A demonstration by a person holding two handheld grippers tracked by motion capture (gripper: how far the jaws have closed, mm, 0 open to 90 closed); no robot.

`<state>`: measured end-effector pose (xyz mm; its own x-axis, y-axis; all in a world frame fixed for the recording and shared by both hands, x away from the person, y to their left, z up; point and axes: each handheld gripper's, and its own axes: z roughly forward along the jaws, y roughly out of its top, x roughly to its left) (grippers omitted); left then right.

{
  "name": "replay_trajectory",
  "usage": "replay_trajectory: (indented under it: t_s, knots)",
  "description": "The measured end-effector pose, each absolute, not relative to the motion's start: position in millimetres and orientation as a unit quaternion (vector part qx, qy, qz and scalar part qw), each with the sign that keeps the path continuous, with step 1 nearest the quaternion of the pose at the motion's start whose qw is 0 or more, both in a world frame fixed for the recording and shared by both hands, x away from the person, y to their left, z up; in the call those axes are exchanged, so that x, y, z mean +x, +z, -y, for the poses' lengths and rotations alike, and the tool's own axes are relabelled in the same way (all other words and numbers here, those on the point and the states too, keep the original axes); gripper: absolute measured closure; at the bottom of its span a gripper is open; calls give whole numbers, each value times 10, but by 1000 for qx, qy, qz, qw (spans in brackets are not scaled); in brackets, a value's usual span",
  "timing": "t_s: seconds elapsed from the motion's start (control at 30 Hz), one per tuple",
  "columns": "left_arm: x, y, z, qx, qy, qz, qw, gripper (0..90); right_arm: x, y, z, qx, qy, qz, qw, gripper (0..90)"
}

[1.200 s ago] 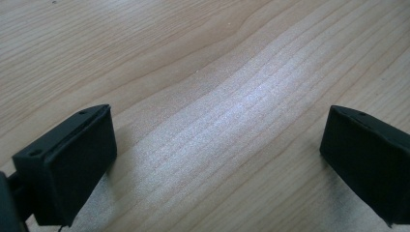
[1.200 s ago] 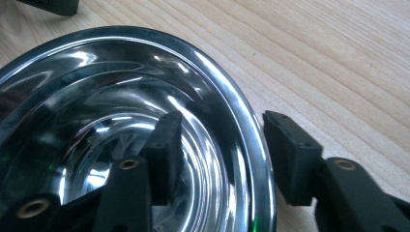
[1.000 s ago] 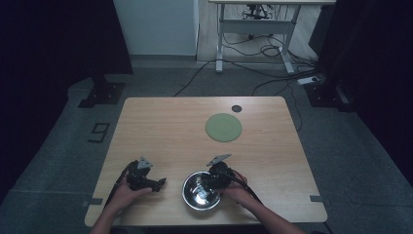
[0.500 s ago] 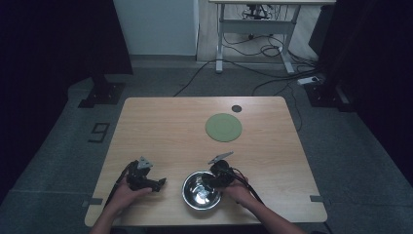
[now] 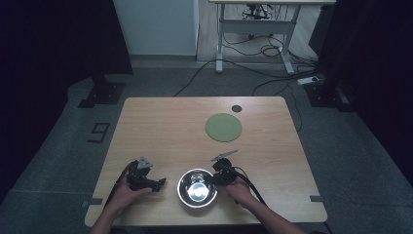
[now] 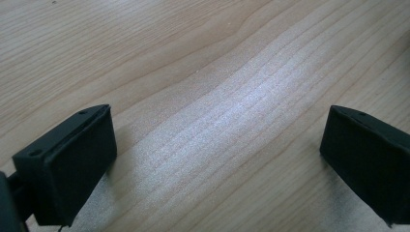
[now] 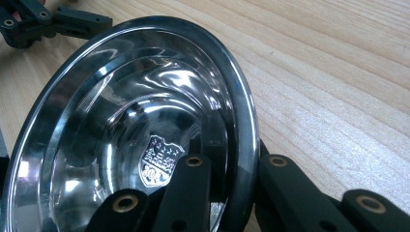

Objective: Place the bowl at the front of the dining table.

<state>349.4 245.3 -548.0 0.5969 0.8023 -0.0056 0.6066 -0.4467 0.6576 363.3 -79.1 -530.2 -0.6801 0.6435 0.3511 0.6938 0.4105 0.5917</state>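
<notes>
I have the steel bowl (image 5: 197,187) sitting near the front edge of the bench (image 5: 165,126), between my two hands. In the right gripper view its rim (image 7: 246,121) runs up between the fingers, one finger (image 7: 186,193) inside the bowl against the shiny wall and the other (image 7: 285,193) outside it on the bench side. The right gripper (image 5: 220,171) has just been closing, and its fingers are now clamped on the rim at the bowl's right side. A small shield-shaped stamp (image 7: 160,159) shows on the bowl's floor.

My left gripper (image 5: 146,179) rests on the bench just to the left of the bowl, apart from it. In the left gripper view its fingers (image 6: 72,159) stand wide apart with bare wood between them, holding nothing.

Further back on the bench, well apart from the bowl, lies a flat green disc (image 5: 223,127), and near the far edge beyond it a small dark round spot (image 5: 236,108).

Cables (image 5: 253,185) trail from the right gripper back along my forearm.
</notes>
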Motion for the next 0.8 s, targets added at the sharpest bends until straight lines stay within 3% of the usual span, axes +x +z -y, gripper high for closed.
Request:
replay_trajectory:
  t_s: [0.8]
  knots:
    - [3494, -5481, -2453, 836, 155, -421, 315, 0, 3668, -5155, 967, -412, -406, 815, 25, 868]
